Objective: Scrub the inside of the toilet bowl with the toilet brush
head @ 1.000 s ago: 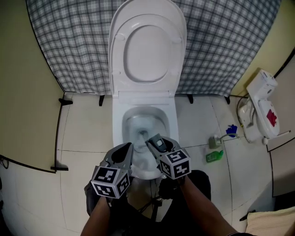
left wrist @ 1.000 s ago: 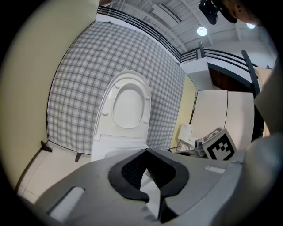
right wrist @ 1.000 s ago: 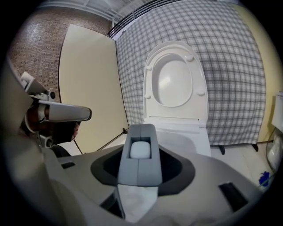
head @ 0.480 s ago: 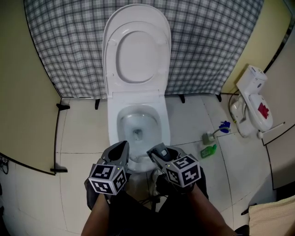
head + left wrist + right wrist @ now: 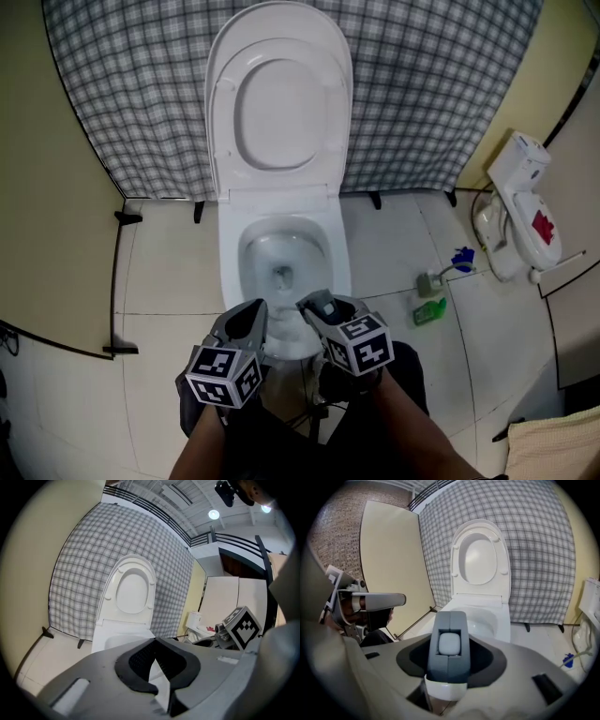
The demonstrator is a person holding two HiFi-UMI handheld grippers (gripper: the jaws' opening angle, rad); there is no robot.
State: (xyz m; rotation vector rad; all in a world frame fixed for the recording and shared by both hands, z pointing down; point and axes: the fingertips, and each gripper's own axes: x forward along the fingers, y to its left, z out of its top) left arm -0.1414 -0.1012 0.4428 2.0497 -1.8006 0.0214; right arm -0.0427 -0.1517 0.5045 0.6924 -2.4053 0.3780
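Toilet open, scrub about to begin: a person is standing over the bowl (image 5: pixel 309 246), with the right tongs (image 5: pixel 323 314) gripping what appears to be the grey, pale-buttoned handle of the brush (image 5: pixel 449 645) and holding it just above the near rim. The left tongs (image 5: pixel 251 314) are riding alongside, tips together and empty. No bristles are showing and nothing is touching the porcelain, so the job is judged to be at its approach. The next move is calling for the brush to tip forward and down until its working end is meeting the bowl's inner wall. The lid (image 5: pixel 278 98) is standing upright against a checked curtain (image 5: pixel 422 94). A green bottle (image 5: pixel 429 313) is lying on the pale tiled floor (image 5: pixel 169 272), well to the right of the toilet.
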